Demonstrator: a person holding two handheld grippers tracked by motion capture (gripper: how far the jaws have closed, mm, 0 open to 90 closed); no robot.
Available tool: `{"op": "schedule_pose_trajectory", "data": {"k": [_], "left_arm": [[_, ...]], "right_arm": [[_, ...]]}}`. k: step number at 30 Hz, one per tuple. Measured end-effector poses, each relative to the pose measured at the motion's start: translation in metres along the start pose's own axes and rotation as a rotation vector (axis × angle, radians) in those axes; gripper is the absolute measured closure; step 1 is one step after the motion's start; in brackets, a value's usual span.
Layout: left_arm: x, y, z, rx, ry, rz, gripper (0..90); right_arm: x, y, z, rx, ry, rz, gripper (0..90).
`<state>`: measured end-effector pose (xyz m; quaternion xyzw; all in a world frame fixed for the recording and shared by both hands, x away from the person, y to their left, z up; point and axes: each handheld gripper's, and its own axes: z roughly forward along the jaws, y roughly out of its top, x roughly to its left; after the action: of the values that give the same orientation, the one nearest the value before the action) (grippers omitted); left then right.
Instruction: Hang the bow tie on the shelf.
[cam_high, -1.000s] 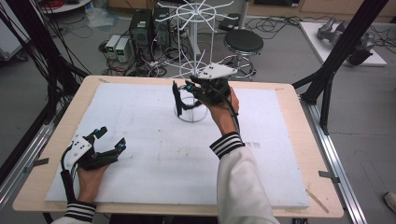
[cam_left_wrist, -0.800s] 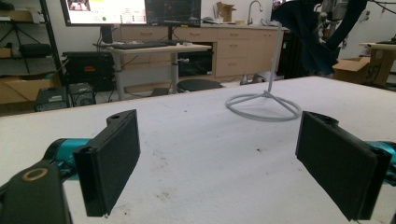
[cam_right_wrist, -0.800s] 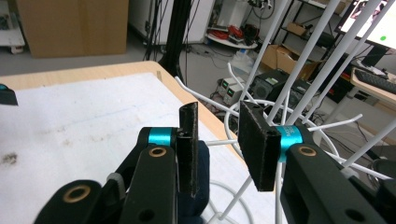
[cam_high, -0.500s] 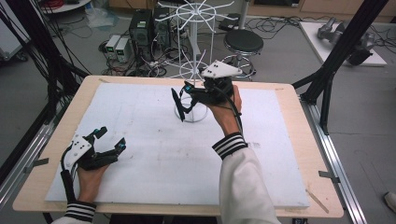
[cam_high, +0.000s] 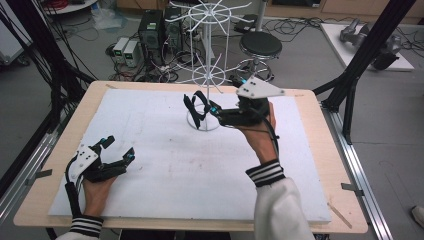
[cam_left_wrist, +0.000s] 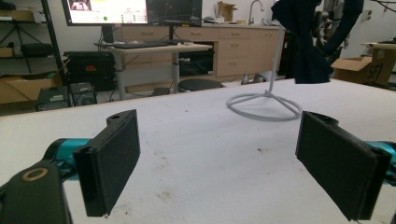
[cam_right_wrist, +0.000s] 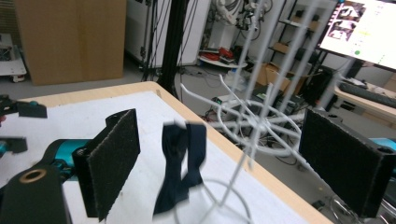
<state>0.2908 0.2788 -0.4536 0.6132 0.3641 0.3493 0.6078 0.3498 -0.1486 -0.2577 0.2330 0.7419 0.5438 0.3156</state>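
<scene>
left gripper (cam_high: 116, 152): nearest the person, resting low on the white board (cam_high: 150, 190), well apart from the rack and on the person's left of it. Jaws spread wide, nothing between them; the left gripper view shows only bare board between the two pads (cam_left_wrist: 112, 163).
white board: lies on a wooden table (cam_high: 60, 150); light scuffs and specks on its surface around the rack's base.
right gripper (cam_high: 200, 106): raised above the board, right at the rack, pointing toward the person's left. In the right gripper view its jaws stand wide apart, with the dark cloth and the rack's post in the gap between them, touching neither pad.
dark cloth (cam_right_wrist: 180, 163): small navy piece, knotted or folded like a bow, hanging beside the rack's post, above its ring base. What it hangs from: can't tell.
rack (cam_high: 209, 75): white wire stand, ring base (cam_left_wrist: 264, 106) on the far middle of the board, spoked wheels up the post.
beyond the rack: round black stool (cam_high: 260, 45), computer boxes (cam_high: 150, 35) and cables on the floor.
</scene>
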Motion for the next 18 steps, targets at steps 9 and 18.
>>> {"op": "schedule_pose_trajectory", "data": {"k": [9, 18], "left_arm": [[0.000, 0.000, 0.000, -0.006, 0.000, -0.004, 14.2], [0.000, 0.000, -0.001, -0.012, 0.002, 0.002, 14.2]], "right_arm": [[-0.014, -0.052, -0.070, -0.056, -0.106, 0.098, 11.6], [-0.010, -0.139, -0.117, -0.124, -0.211, 0.187, 11.6]]}}
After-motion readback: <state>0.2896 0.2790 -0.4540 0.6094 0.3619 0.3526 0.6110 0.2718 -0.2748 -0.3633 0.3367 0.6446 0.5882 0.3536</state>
